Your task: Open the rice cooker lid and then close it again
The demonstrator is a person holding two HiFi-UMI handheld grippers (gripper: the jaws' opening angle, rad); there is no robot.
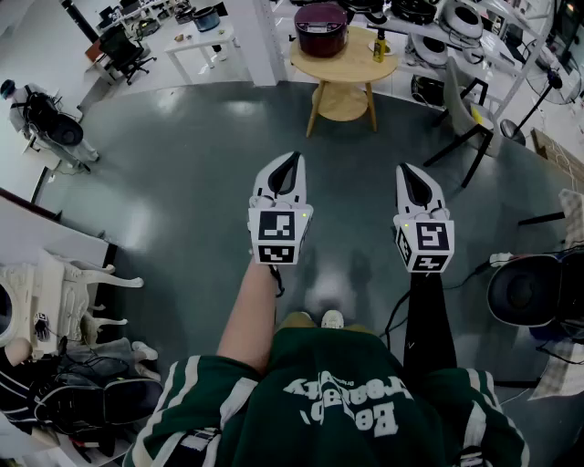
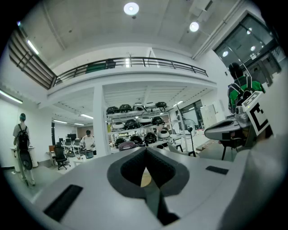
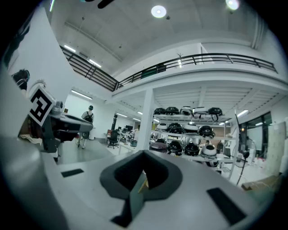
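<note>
The dark red rice cooker (image 1: 320, 27) stands with its lid down on a round wooden table (image 1: 345, 62) at the far end of the grey floor; a yellow bottle (image 1: 380, 46) stands beside it. In the head view my left gripper (image 1: 290, 157) and right gripper (image 1: 407, 168) are held side by side, level, well short of the table, both shut and empty. The left gripper view has the cooker (image 2: 126, 145) small and far off beyond the closed jaws (image 2: 146, 150). The right gripper view shows the same cooker (image 3: 158, 145) past its closed jaws (image 3: 144, 155).
A grey chair (image 1: 465, 114) stands right of the table. Shelves of other cookers (image 1: 438, 27) line the back. A white desk (image 1: 196, 36) and office chair sit at back left, where a person with a backpack (image 1: 36, 114) stands. White chairs (image 1: 73, 283) and bags lie at my left.
</note>
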